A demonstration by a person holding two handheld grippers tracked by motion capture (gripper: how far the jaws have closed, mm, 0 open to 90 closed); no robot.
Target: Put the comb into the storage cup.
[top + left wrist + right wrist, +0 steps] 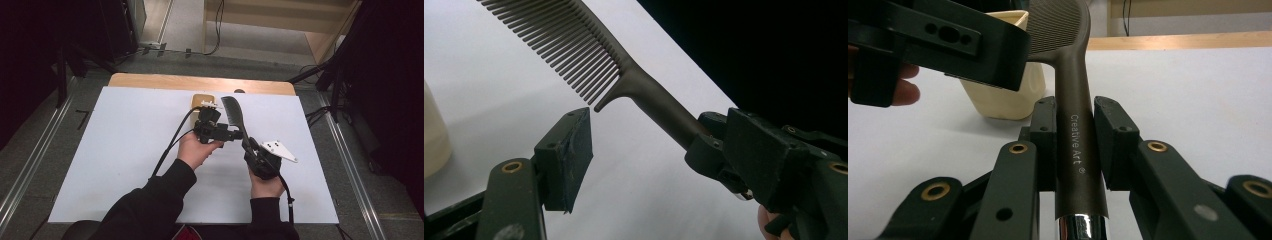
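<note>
In the high view the right gripper (245, 142) grips the dark plastic comb (233, 114) by its handle above the white table's (125, 165) far edge beside a cream cup (199, 100), while the left gripper view shows the left gripper (644, 150) gaping around the handle, so the handover looks half done.

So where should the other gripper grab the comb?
Probably the bare neck of the comb, between its teeth and the right gripper that clamps the handle. It is smooth and narrow; the teeth would bend. The open left gripper could come from the side, across the handle.
</note>
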